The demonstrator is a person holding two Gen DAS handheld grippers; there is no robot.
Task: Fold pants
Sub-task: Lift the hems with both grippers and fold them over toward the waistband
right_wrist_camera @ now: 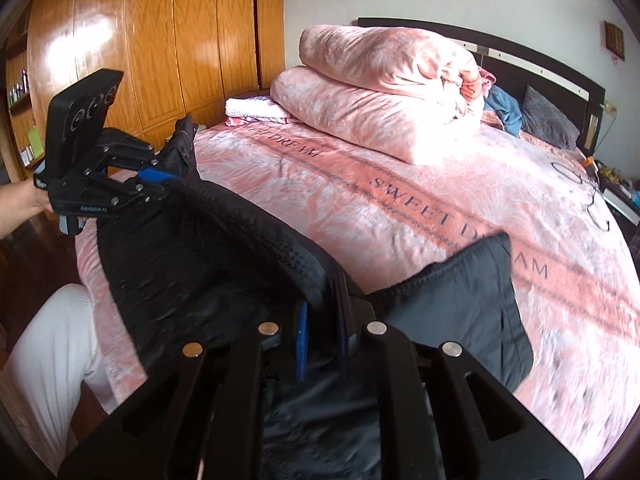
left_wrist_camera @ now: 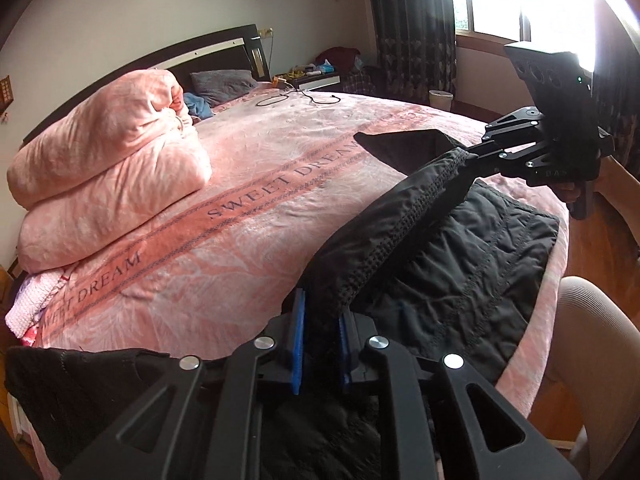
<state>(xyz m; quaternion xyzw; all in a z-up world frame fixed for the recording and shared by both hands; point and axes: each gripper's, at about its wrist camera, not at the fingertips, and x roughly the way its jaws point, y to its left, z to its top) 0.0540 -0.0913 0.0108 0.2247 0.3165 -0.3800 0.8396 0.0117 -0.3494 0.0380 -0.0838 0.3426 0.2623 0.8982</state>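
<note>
Pants [left_wrist_camera: 460, 248], black and quilted, lay at the near edge of the bed [left_wrist_camera: 280, 200], with their ribbed waistband [left_wrist_camera: 400, 216] lifted clear of the pink cover and stretched between my two tools. I judged I was midway through carrying that edge over for a fold. To do it well I needed both hands level and moving together, the band kept taut enough not to sag in the middle, and the lifted edge laid square on the cloth beneath before letting go. I also wanted to stay well apart from the rolled pink quilt [left_wrist_camera: 104, 184] at the far side.

My left gripper [left_wrist_camera: 320, 332] was clamped on one end of the band, its blue pads [left_wrist_camera: 298, 340] pressed into the fabric. My right gripper [right_wrist_camera: 320, 328] was likewise closed on the other end, with a flap of black cloth spilling past it to the right.

Much was hidden from me. The tool bodies covered the lower part of each view, so I could not see how much cloth hung below my hands or whether it had bunched. The legs of the garment were partly out of sight, and I could not tell whether they lay flat. Glare from the window [left_wrist_camera: 520, 0] washed out that corner, and the right view was blurred along its lower right edge.
</note>
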